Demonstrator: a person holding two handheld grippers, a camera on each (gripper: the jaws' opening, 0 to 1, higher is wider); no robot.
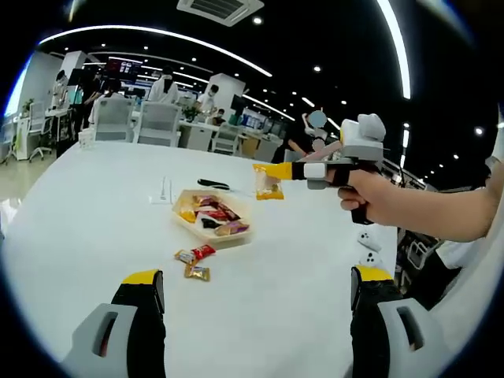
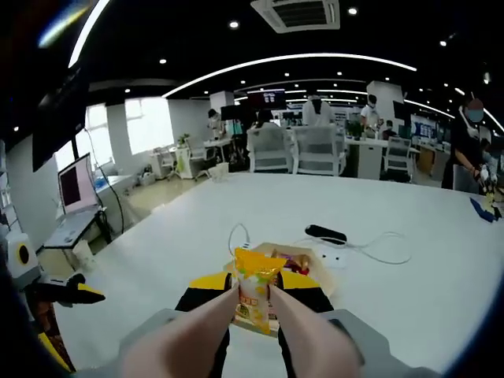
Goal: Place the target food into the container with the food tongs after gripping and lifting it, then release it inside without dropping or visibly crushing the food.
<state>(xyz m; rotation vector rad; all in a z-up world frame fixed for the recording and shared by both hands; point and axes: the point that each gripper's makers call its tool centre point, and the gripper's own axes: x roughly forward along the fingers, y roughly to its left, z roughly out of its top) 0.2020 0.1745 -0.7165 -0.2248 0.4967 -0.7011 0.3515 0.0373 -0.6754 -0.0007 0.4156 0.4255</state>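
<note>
Right tool holds a snack packet in the air above the white bench; left tool waits empty.

Bench (image 1: 94, 205), white and wide, carries a shallow tan container (image 1: 211, 217) of wrapped snacks, also seen past the packet in the right gripper view (image 2: 315, 264). Right tool (image 1: 277, 171), gripped in a person's hand (image 1: 376, 197), has its yellow-tipped jaws closed on a yellow snack packet (image 1: 268, 184), held up off the bench, beyond the container and to its right in the left gripper view; in the right gripper view the packet (image 2: 254, 295) sits pinched between the jaws. Left tool (image 1: 256, 287): jaws spread wide, nothing between them. Two small wrapped sweets (image 1: 194, 254) (image 1: 197, 273) lie on the bench just near of the container. Black object (image 1: 213, 185) behind the container, possibly the tongs; too small to be sure.
</note>
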